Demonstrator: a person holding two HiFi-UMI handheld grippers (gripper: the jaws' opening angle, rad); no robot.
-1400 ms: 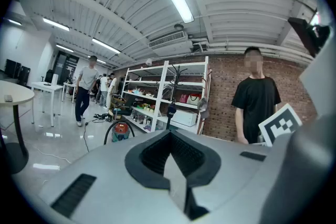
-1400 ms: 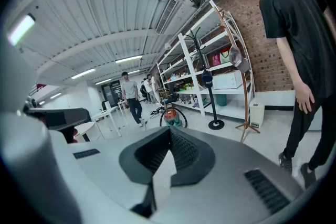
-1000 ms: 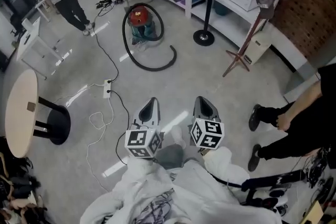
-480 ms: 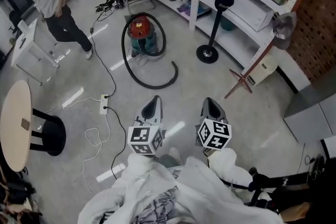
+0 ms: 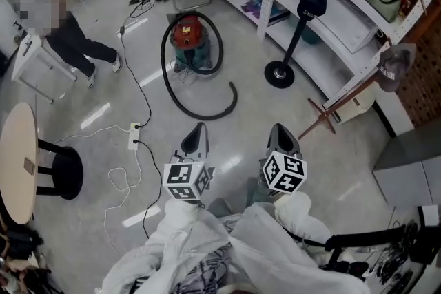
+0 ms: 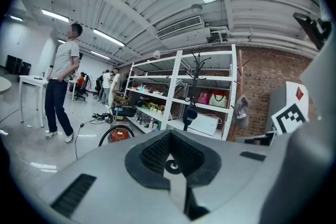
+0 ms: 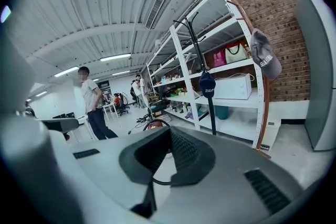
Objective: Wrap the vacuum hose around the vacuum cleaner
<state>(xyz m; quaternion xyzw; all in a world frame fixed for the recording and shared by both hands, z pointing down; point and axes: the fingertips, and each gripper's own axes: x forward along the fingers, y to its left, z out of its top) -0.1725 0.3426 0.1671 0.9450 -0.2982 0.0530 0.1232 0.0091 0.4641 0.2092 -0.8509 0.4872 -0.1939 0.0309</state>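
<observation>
Head view: the red vacuum (image 5: 187,34) stands on the floor (image 5: 255,127) near the shelf (image 5: 303,3). Its black hose (image 5: 207,115) loops beside it, the free end curling across the floor. The left tongs (image 5: 196,138) and right tongs (image 5: 281,138) sit side by side, well apart from the vacuum. A person (image 5: 69,45) stands at far left.

Left gripper view: the tongs are closed and empty, and the vacuum shows beyond them.

Right gripper view: the tongs are closed with nothing held, and the hose loop shows beyond.
</observation>
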